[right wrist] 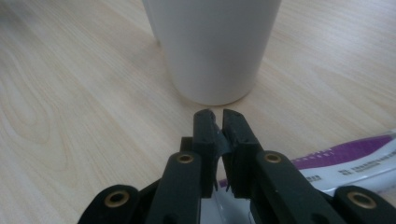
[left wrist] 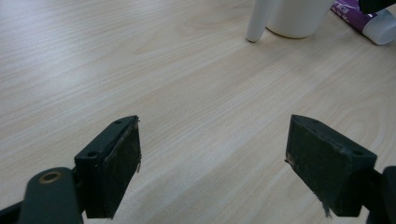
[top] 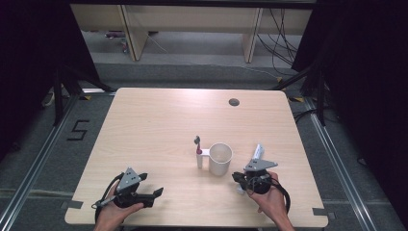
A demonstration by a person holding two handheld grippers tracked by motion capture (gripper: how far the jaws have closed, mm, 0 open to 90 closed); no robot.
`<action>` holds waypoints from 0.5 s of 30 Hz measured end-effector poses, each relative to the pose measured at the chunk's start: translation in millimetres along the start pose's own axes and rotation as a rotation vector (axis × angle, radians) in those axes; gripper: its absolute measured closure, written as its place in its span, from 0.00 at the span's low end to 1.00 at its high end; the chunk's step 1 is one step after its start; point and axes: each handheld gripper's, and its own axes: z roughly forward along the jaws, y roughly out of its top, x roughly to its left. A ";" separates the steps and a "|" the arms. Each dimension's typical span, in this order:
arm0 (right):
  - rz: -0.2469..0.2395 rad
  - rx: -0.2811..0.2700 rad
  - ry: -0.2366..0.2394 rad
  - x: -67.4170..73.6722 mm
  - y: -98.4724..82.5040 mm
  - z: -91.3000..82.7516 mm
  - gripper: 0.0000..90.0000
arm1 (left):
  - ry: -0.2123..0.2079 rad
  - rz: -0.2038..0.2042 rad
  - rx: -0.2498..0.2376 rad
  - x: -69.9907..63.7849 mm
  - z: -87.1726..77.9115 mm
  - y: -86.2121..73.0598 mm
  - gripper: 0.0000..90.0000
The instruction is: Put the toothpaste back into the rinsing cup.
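Observation:
A white cup (top: pixel 220 159) stands right of the table's middle, with a toothbrush (top: pixel 198 151) upright at its left side. A purple and white toothpaste tube (top: pixel 259 151) lies flat to the cup's right. My right gripper (top: pixel 235 177) sits low over the tube's near part and points at the cup. In the right gripper view its jaws (right wrist: pixel 218 116) are shut, a thin grey sliver shows between the pads, the tube (right wrist: pixel 345 158) runs beneath them, and the cup (right wrist: pixel 215 46) is just ahead. My left gripper (top: pixel 153 184) rests open at the front left, nothing between its jaws (left wrist: pixel 212 149).
A round cable hole (top: pixel 234 102) sits near the table's far edge. In the left gripper view the cup (left wrist: pixel 299 18) and the tube's cap end (left wrist: pixel 369 21) lie far ahead across bare wood. Black curtains and a frame stand beyond the table.

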 end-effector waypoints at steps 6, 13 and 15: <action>-0.025 0.025 0.020 1.6 -1.4 4.6 0.94 | -0.006 -0.001 -0.001 -1.2 1.6 -0.2 0.20; -0.007 0.053 0.033 4.4 -7.8 5.2 0.94 | -0.008 0.007 0.002 -0.9 1.8 0.9 0.20; -0.007 0.074 0.034 4.0 -9.0 1.5 0.94 | -0.002 0.017 0.012 -0.8 1.4 0.9 0.20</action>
